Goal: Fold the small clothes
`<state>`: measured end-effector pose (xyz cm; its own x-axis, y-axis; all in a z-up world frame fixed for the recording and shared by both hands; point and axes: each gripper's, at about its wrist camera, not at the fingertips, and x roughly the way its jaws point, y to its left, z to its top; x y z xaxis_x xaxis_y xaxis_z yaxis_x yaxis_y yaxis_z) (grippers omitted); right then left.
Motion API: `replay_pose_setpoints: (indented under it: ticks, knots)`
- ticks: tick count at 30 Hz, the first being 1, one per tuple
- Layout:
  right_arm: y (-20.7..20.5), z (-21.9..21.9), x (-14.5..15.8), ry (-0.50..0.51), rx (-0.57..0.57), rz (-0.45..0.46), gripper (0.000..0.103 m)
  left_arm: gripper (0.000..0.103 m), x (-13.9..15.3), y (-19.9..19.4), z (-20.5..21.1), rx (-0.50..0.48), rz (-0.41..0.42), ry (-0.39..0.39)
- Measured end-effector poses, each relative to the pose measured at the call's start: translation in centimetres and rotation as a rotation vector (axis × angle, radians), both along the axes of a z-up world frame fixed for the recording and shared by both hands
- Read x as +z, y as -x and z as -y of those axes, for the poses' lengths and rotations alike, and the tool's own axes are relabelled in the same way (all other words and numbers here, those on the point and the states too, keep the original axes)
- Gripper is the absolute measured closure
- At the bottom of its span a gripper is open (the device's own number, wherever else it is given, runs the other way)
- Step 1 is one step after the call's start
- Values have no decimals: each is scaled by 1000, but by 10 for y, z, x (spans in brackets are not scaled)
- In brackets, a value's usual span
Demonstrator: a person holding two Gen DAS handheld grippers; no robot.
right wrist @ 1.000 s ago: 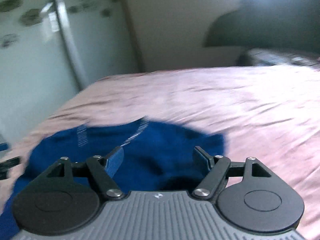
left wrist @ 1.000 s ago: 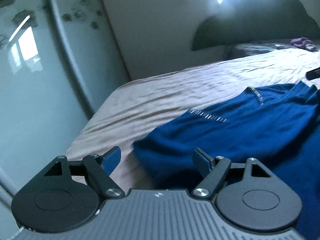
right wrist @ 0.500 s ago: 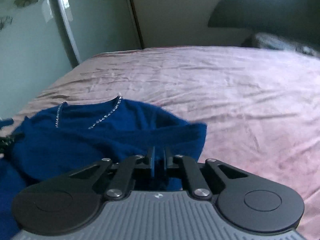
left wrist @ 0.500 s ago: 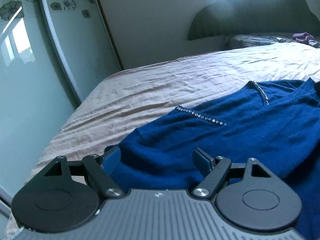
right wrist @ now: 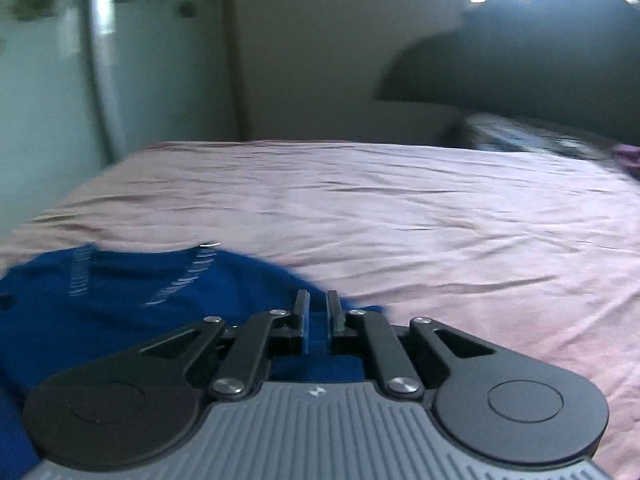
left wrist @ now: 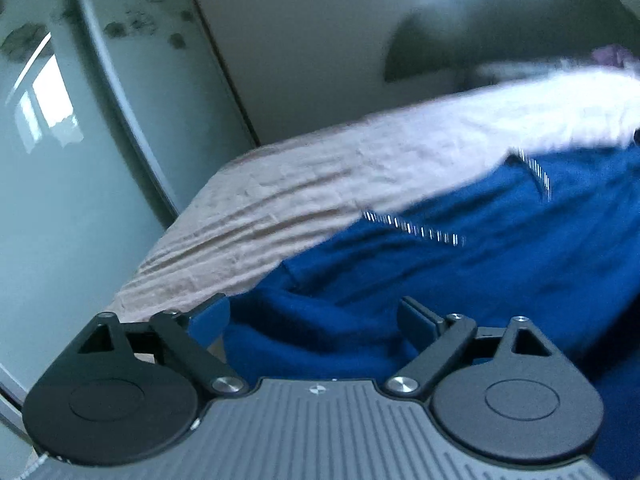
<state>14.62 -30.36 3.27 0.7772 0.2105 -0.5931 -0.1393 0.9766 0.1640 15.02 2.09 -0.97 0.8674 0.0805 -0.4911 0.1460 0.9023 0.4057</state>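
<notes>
Two hand-held grippers: right hand-held gripper [right wrist: 318,316] pinches blue top [right wrist: 120,304], left hand-held gripper [left wrist: 316,320] opening

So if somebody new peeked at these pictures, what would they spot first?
Probably the bright blue top with sparkly trim, lying on the pink bedsheet. Next, the right gripper, pinched shut on the top's edge, and the left gripper, jaws opening wide with blue cloth between them.

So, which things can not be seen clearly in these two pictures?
- Blue garment: left wrist view, cut off at the right edge; motion blur smears its sparkly trim.
- Right claw: its own body hides the cloth beneath.
- Purple item near the headboard: too blurred to identify.
</notes>
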Motion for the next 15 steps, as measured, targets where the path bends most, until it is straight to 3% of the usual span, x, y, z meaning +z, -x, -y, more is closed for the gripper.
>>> replay_pose_setpoints:
  ticks: [2, 3, 6, 7, 9, 10, 12, 15]
  knots:
    - [-4, -12, -10, 40, 61, -99, 95, 12, -7, -5, 1, 19, -35, -9]
    - [-4, -16, -16, 83, 58, -125, 96, 15, -5, -3, -1, 36, -41, 22]
    - [8, -13, -8, 85, -36, -92, 93, 11, 9, 10, -9, 11, -48, 137]
    - [15, -12, -4, 60, -54, -68, 86, 8, 11, 15, -11, 3, -53, 162]
    - [23, -13, -3, -9, -25, -56, 51, 8, 4, 16, -10, -15, -93, 161]
    - [25, -16, -7, -40, 7, -68, 19, 7, -2, 13, -8, -13, -113, 141]
    - [27, -24, -18, -5, 39, -97, 14, 7, -7, 14, -10, 6, -109, 142]
    - [41, -32, -13, 58, -29, -69, 14, 9, 2, 21, -14, 30, -124, 175]
